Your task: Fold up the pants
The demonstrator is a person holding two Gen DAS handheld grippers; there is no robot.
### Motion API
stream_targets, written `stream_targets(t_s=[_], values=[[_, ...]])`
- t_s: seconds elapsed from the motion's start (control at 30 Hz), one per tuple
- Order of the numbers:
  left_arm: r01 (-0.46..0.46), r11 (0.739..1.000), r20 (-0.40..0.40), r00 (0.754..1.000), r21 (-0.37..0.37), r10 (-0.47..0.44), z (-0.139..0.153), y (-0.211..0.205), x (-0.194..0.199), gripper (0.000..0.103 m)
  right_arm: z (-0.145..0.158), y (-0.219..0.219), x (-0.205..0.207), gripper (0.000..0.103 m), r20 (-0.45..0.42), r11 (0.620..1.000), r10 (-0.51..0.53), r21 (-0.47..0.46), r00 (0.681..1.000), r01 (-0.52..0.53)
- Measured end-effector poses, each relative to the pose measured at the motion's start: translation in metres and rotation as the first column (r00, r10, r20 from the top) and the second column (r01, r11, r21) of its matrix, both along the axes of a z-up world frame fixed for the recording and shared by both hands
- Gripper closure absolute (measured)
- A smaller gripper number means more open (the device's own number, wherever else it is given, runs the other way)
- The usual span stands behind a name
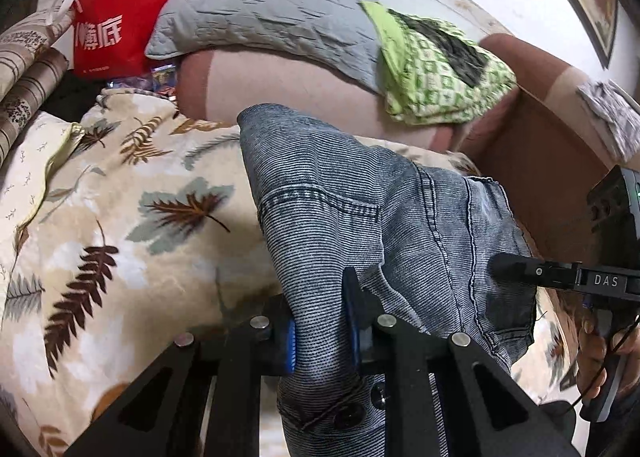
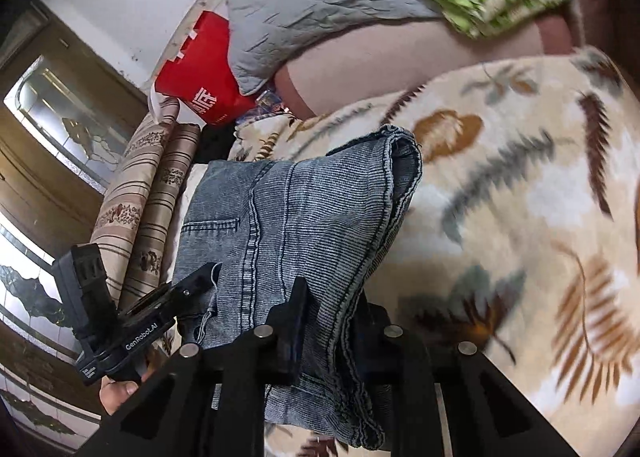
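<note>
Gripping blue-grey ribbed denim pants [image 1: 360, 217], left gripper [image 1: 320, 321] and right gripper [image 2: 324, 321] jaws both pinching fabric above leaf-print blanket [image 1: 120, 217]; thick bunched layers could slip, fold skewing.

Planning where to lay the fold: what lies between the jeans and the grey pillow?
Left wrist view: a pinkish cushion lies between the jeans and grey pillow.

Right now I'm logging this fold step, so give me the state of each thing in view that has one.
left gripper: shut on the pants
right gripper: shut on the pants
pants: bunched in layers, held by both grippers above the blanket
leaf-print blanket: spread out, rumpled
grey pillow: lying flat, creased
green patterned cloth: folded in a stack
red bag: standing upright
</note>
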State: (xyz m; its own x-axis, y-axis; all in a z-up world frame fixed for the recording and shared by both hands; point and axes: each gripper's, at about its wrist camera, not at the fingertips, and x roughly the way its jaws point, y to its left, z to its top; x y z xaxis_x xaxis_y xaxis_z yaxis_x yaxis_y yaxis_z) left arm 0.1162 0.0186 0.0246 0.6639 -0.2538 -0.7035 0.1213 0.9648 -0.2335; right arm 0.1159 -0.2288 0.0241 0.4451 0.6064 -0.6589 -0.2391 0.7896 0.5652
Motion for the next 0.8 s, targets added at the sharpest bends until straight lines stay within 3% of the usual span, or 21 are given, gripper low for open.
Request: stream_targets(t_s=[0.17, 0.37, 0.4, 0.47, 0.5, 0.53, 0.67, 0.8], values=[[-0.035, 0.999, -0.031, 0.999, 0.009, 0.035, -0.023, 0.015, 0.027, 0.083, -0.02, 0.021, 0.033, 0.082, -0.029, 1.0, 0.004, 0.005, 1.0, -0.004], [-0.078, 0.996, -0.15, 0.985, 0.045, 0.084, -0.088, 0.022, 0.058, 0.077, -0.088, 0.035, 0.063, 0.081, -0.127, 1.0, -0.011, -0.019, 0.992, 0.008], [-0.091, 0.993, -0.192, 0.976, 0.077, 0.104, -0.105, 0.022, 0.063, 0.075, -0.1, 0.035, 0.067, 0.078, -0.147, 0.999, -0.023, -0.031, 0.989, 0.018], [-0.118, 0.985, -0.179, 0.974, 0.124, 0.139, -0.115, 0.023, 0.062, 0.053, -0.126, 0.035, 0.071, 0.063, -0.187, 0.993, -0.074, -0.103, 0.98, 0.056], [-0.128, 0.982, -0.161, 0.975, 0.136, 0.15, -0.112, 0.024, 0.058, 0.048, -0.131, 0.033, 0.07, 0.048, -0.186, 0.991, -0.086, -0.113, 0.979, 0.065], [-0.131, 0.981, -0.16, 0.975, 0.14, 0.153, -0.108, 0.025, 0.055, 0.039, -0.131, 0.03, 0.066, 0.045, -0.178, 0.989, -0.103, -0.119, 0.979, 0.083], [-0.154, 0.971, -0.073, 0.983, 0.185, 0.17, -0.076, 0.027, 0.024, 0.033, -0.099, 0.028, 0.044, 0.045, -0.088, 0.983, -0.106, -0.163, 0.99, 0.091], [-0.185, 0.958, -0.038, 0.979, 0.22, 0.198, -0.067, 0.026, -0.004, 0.024, -0.064, 0.033, 0.006, 0.036, -0.007, 0.996, -0.047, -0.074, 0.999, 0.046]])
